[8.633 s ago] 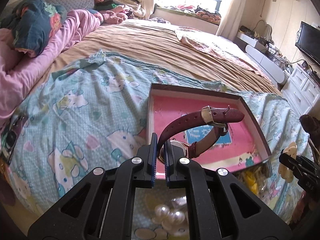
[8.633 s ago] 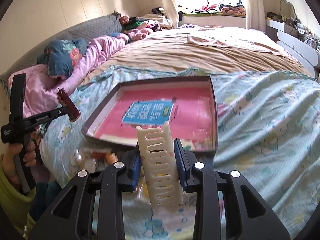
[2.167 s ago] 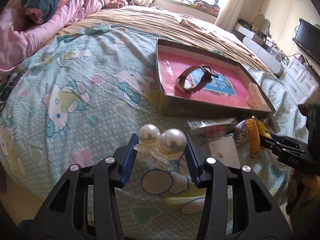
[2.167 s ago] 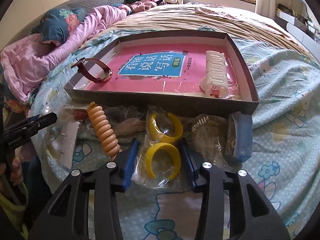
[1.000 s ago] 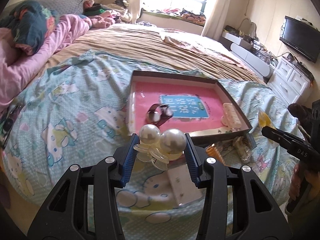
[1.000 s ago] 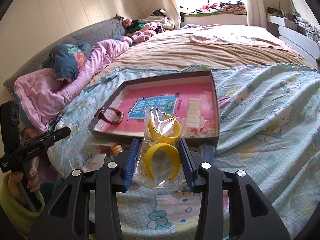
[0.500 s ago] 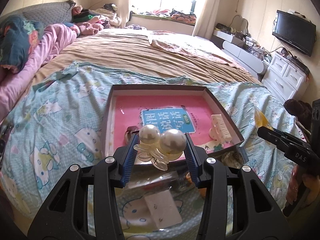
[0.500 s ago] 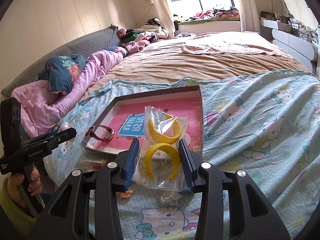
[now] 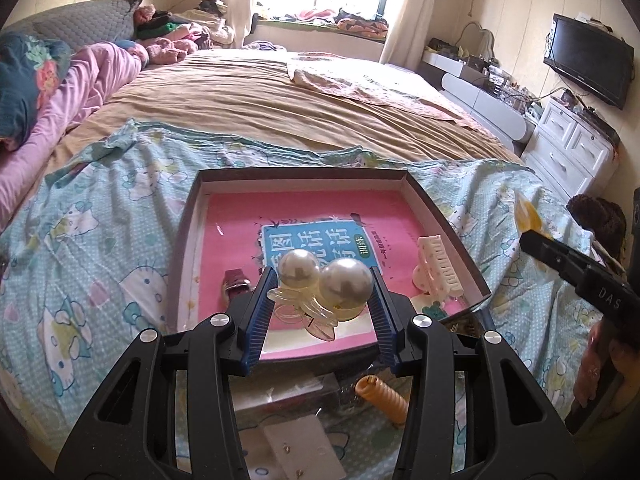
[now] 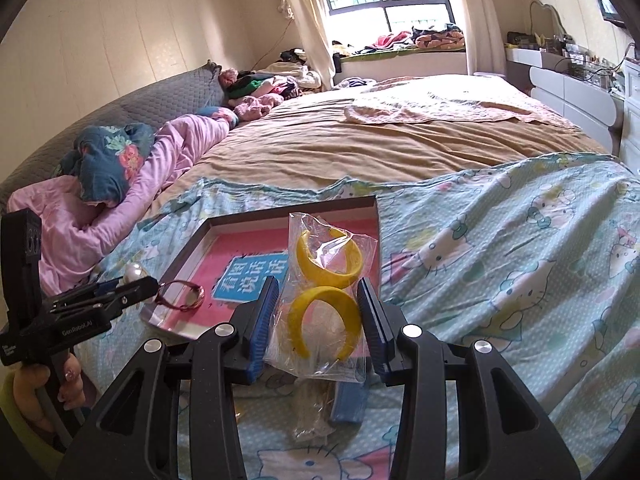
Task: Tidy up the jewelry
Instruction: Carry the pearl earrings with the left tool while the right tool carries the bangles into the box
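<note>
My left gripper [image 9: 320,300] is shut on a clear hair clip with two big pearls [image 9: 324,280], held above the near edge of the brown box [image 9: 440,216] with its pink liner. In the box lie a maroon watch [image 9: 236,280] and a cream claw clip [image 9: 438,272]. My right gripper [image 10: 318,312] is shut on a clear bag of yellow hoop earrings [image 10: 324,280], in front of the same box [image 10: 280,204]. The left gripper [image 10: 120,292] shows at the right wrist view's left edge, the watch [image 10: 182,294] beside it.
The box rests on a blue cartoon-print sheet [image 9: 100,240] over a tan bed. Near the bed edge lie an orange spiral hair tie [image 9: 380,396], a white earring card [image 9: 304,452], a blue packet [image 10: 352,400] and other small bags. Dresser and TV [image 9: 588,60] stand to the right.
Both grippers have carried their loads toward the box. The pearl clip now hangs over the box's front part, and the earring bag covers the box's right corner.
</note>
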